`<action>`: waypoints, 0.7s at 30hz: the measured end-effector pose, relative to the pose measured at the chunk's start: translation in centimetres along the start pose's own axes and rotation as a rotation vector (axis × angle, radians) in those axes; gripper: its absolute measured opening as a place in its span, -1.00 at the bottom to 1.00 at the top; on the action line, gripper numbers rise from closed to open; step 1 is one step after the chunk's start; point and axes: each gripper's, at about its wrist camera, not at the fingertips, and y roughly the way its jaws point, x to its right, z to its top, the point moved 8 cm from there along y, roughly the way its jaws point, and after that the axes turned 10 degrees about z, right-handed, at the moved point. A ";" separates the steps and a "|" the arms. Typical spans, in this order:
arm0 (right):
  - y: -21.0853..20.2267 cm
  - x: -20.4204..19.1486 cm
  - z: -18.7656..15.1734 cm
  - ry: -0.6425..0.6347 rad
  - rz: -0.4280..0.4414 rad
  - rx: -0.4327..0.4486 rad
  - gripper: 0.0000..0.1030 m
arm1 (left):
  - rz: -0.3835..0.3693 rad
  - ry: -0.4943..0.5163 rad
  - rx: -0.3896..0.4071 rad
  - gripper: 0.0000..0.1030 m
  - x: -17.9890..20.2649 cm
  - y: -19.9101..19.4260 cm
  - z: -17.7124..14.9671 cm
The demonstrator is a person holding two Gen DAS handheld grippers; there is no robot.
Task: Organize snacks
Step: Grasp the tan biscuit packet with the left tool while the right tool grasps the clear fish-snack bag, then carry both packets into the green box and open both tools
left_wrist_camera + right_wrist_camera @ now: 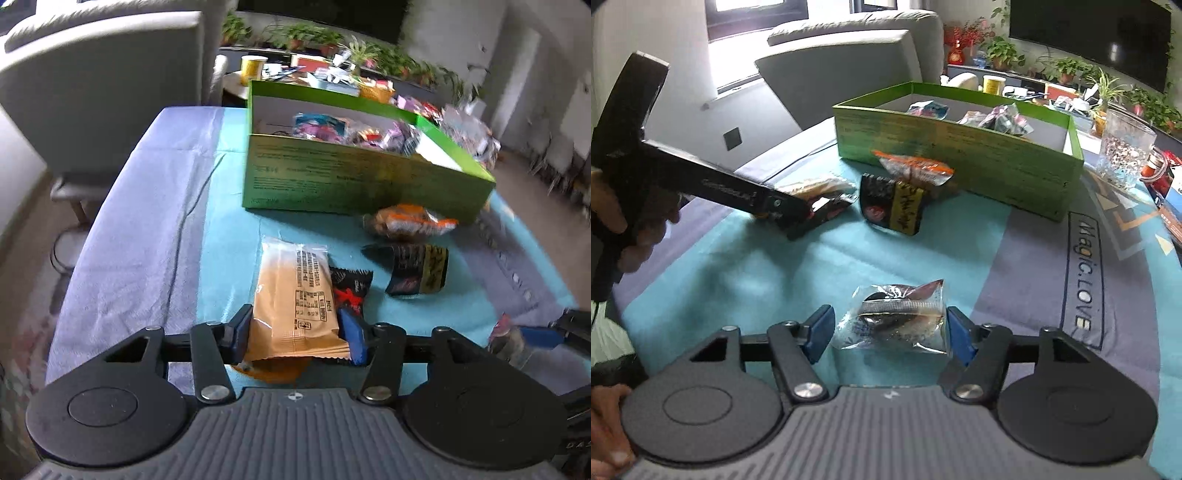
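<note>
Left gripper (295,332) fingers clamped on the tan packet (295,299) low over the bench (155,206); right gripper (890,334) fingers apart around a clear packet (897,319); green box (960,162) waits beyond.

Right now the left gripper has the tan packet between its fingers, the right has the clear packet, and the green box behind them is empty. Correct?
Not quite: the green box is not empty. Both wrist views show several wrapped snacks already inside it. The rest stands: the tan packet sits between the left gripper fingers, the clear packet between the right gripper fingers.
</note>
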 end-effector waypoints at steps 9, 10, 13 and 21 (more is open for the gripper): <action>0.1 1.0 0.4 0.030 -0.013 0.015 -0.04 | 0.043 0.049 0.001 -0.06 0.7 -0.2 -0.3; 0.0 1.1 0.4 0.038 -0.013 0.018 -0.04 | 0.043 0.049 0.004 -0.07 0.7 -0.2 -0.2; -0.3 1.4 0.7 0.047 -0.018 0.038 -0.04 | 0.051 0.051 0.040 -0.08 0.7 -0.5 0.1; -1.6 2.6 3.0 0.051 -0.042 0.113 -0.04 | 0.043 0.070 0.193 -0.08 1.7 -4.0 3.1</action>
